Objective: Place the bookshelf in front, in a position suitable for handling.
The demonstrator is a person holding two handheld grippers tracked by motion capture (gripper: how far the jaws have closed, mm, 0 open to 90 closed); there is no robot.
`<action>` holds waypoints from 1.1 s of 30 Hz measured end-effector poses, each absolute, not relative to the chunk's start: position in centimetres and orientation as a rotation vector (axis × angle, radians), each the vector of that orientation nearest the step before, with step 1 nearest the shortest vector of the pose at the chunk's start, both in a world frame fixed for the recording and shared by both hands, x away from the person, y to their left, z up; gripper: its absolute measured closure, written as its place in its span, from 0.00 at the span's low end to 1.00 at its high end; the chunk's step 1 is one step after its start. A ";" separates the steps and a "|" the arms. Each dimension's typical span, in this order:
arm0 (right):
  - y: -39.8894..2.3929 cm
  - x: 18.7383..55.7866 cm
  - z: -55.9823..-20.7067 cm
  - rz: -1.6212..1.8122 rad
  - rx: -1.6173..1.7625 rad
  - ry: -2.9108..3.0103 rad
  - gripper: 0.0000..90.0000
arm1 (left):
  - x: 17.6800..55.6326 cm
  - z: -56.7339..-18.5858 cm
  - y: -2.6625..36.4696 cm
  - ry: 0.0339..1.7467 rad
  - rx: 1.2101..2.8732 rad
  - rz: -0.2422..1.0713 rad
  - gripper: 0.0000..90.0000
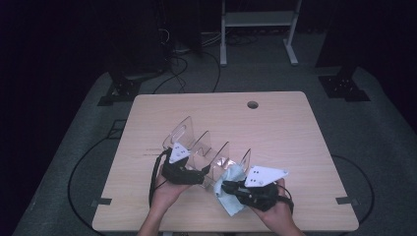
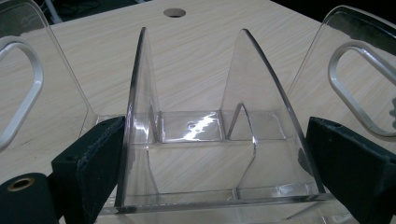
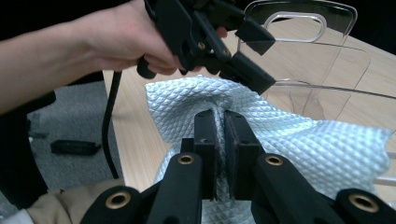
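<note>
On the tabletop [image 1: 295, 128], the right tool [image 1: 227, 187], pinching a cloth [image 1: 231, 196], sits just right of the clear rack [image 1: 206, 147] that the left tool [image 1: 201, 175] grips across its width.

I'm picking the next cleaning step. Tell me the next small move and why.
Probably press the light blue cloth against the nearest panel of the clear acrylic rack and wipe. The right gripper is shut on the cloth beside the rack, and the left gripper straddles the rack's base, steadying it.

Dim room – grey carpet [image 1: 373, 132], wooden table [image 1: 285, 128]
</note>
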State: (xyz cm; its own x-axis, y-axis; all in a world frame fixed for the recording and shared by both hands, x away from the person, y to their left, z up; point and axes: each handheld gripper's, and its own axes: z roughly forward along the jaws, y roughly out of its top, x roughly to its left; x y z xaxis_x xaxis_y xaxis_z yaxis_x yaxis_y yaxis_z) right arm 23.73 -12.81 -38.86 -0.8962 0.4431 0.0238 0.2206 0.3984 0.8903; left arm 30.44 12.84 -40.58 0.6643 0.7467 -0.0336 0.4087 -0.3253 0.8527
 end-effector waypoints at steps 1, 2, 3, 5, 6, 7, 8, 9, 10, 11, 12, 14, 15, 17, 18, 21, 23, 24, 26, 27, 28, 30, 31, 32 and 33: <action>-12.9 23.7 -38.9 1.499 0.593 2.437 0.93 | 30.4 -40.5 12.8 0.897 1.950 0.456 0.08; -13.1 23.8 -38.9 1.496 0.604 2.434 0.93 | 30.3 -40.4 12.9 0.890 1.946 0.450 0.08; -13.3 23.9 -38.8 1.494 0.620 2.432 0.93 | 30.3 -40.4 12.8 0.882 1.946 0.446 0.08; -13.9 24.0 -38.9 1.503 0.644 2.419 0.93 | 30.2 -40.4 12.7 0.879 1.946 0.441 0.08; -14.1 24.1 -39.0 1.511 0.650 2.419 0.93 | 30.2 -40.4 12.6 0.878 1.948 0.440 0.08; -14.2 24.1 -39.0 1.512 0.654 2.416 0.93 | 30.2 -40.4 12.5 0.877 1.950 0.439 0.07; -14.4 24.0 -39.0 1.508 0.655 2.415 0.93 | 30.2 -40.4 12.4 0.876 1.949 0.434 0.07; -14.5 24.0 -39.0 1.508 0.652 2.414 0.93 | 30.1 -40.4 12.4 0.877 1.946 0.430 0.07; -14.7 24.0 -39.0 1.509 0.657 2.415 0.93 | 30.1 -40.4 12.3 0.875 1.948 0.427 0.07; -14.8 24.0 -39.1 1.515 0.663 2.413 0.93 | 30.1 -40.4 12.2 0.871 1.948 0.425 0.07; -15.0 24.0 -39.1 1.518 0.666 2.412 0.93 | 30.0 -40.4 12.1 0.868 1.949 0.422 0.07; -15.4 24.0 -39.1 1.527 0.673 2.409 0.93 | 30.0 -40.4 12.0 0.861 1.953 0.407 0.06; -15.5 24.0 -39.1 1.527 0.678 2.409 0.93 | 30.0 -40.3 12.0 0.850 1.955 0.391 0.06; -15.9 23.9 -39.1 1.518 0.692 2.404 0.93 | 29.9 -40.2 12.0 0.846 1.946 0.376 0.07; -16.1 23.9 -39.1 1.515 0.696 2.401 0.93 | 29.9 -40.2 12.0 0.839 1.948 0.373 0.08; -16.7 24.0 -39.4 1.525 0.721 2.398 0.93 | 29.7 -40.3 11.7 0.828 1.964 0.371 0.08; -16.9 24.0 -39.7 1.515 0.740 2.410 0.93 | 29.8 -40.4 11.6 0.827 1.966 0.368 0.08; -17.0 24.0 -39.9 1.511 0.743 2.412 0.93 | 29.8 -40.4 11.5 0.825 1.965 0.367 0.08; -17.2 24.0 -40.0 1.514 0.747 2.412 0.93 | 29.8 -40.5 11.5 0.820 1.974 0.366 0.08; -17.3 24.1 -39.9 1.519 0.749 2.410 0.93 | 29.8 -40.5 11.5 0.822 1.975 0.362 0.08; -17.4 24.1 -39.8 1.524 0.750 2.403 0.93 | 29.8 -40.5 11.5 0.818 1.980 0.361 0.08; -17.5 24.2 -39.7 1.540 0.762 2.396 0.93 | 29.8 -40.5 11.5 0.816 1.982 0.364 0.08; -17.6 24.3 -39.7 1.541 0.761 2.397 0.93 | 29.9 -40.5 11.4 0.815 1.982 0.367 0.08; -17.5 24.3 -39.6 1.541 0.760 2.394 0.93 | 29.9 -40.5 11.4 0.819 1.977 0.365 0.08; -17.6 24.3 -39.4 1.544 0.762 2.387 0.93 | 29.9 -40.5 11.4 0.825 1.974 0.360 0.08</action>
